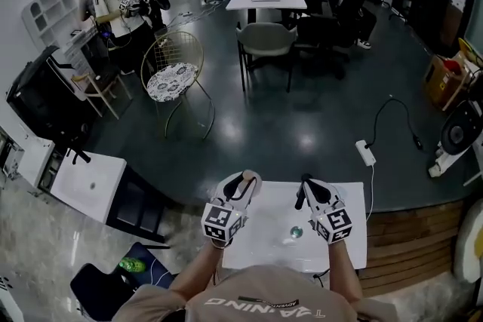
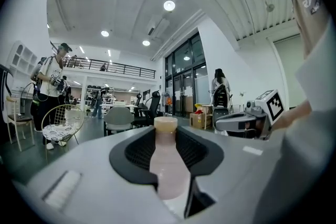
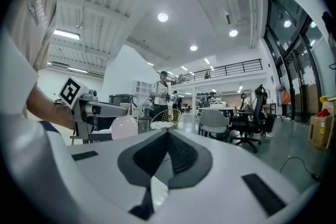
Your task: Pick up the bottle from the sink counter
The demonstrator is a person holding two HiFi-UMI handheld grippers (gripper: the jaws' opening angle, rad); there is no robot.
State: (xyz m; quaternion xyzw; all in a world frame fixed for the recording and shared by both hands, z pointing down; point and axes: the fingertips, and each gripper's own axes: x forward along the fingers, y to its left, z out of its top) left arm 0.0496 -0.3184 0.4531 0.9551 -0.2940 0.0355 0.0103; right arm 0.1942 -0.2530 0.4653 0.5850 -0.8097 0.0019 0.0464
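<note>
The left gripper [image 1: 243, 183] has its fingers [image 2: 137, 153] pinching the bottle [image 2: 168, 165], a pale pink one with a cream cap [image 2: 166, 123]. The dark pads press on both sides of its neck and shoulder, and the cap stands just past the fingertips. The bottle's wider body runs back between the fingers toward the camera, upright in line with them.

The right gripper [image 1: 305, 188] is just beside the left one and not touching it. Its fingers [image 3: 181, 157] are pressed together with nothing between them. From the right gripper view, the bottle shows as a pink round shape off to the left of those shut fingers.

Both grippers are over the white tabletop [image 1: 264, 245]. No view shows whether the bottle's base rests on it. Below the right fingers a small green spot [image 1: 296, 232] sits in the tabletop; it may be a drain, but it is too small to be sure. Beyond both sets of fingers a wire-backed chair [image 1: 175, 75] stands on the dark floor, well apart.
</note>
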